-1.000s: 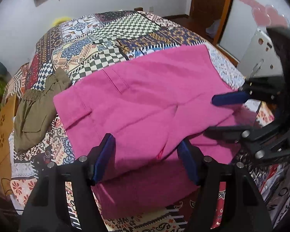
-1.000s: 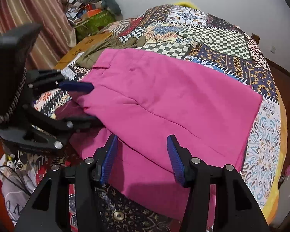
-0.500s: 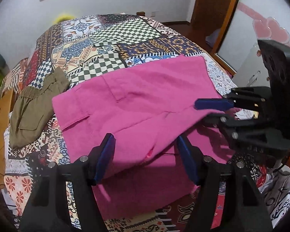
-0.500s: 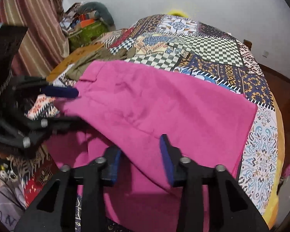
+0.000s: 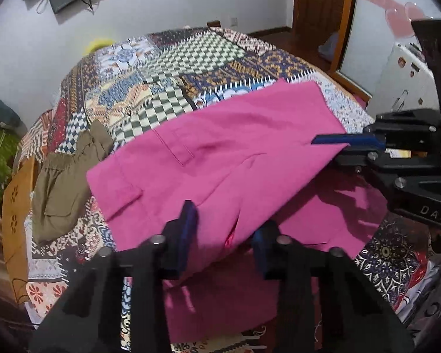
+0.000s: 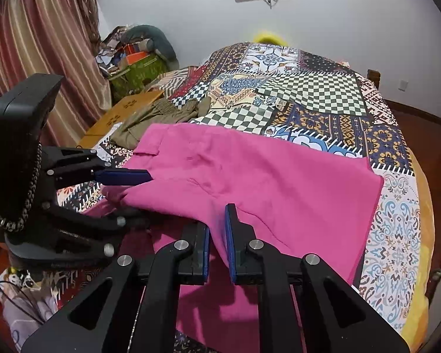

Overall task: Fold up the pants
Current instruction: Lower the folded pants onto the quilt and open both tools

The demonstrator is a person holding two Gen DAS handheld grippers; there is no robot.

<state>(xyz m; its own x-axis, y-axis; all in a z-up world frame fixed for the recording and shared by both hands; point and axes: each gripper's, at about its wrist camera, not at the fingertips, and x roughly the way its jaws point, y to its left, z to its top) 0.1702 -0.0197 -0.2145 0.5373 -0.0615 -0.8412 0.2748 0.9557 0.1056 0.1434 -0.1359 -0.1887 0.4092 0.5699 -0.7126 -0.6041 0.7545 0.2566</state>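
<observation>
Pink pants (image 6: 279, 182) pinched by both claws on bedspread (image 6: 308, 94).

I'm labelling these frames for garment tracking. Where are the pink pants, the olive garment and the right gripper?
pink pants (image 5: 250, 147): left wrist view, flat upper layer.
olive garment (image 5: 61, 188): left wrist view, its middle, beside the pants.
right gripper (image 6: 217, 235): right wrist view, between fingertips clamped on pink fabric.

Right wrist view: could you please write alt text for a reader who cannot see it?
The right tongs pinch a fold of pink pants spread on a patchwork bedspread. The left tongs grip the pants' edge at left; olive pants lie beyond.
</observation>
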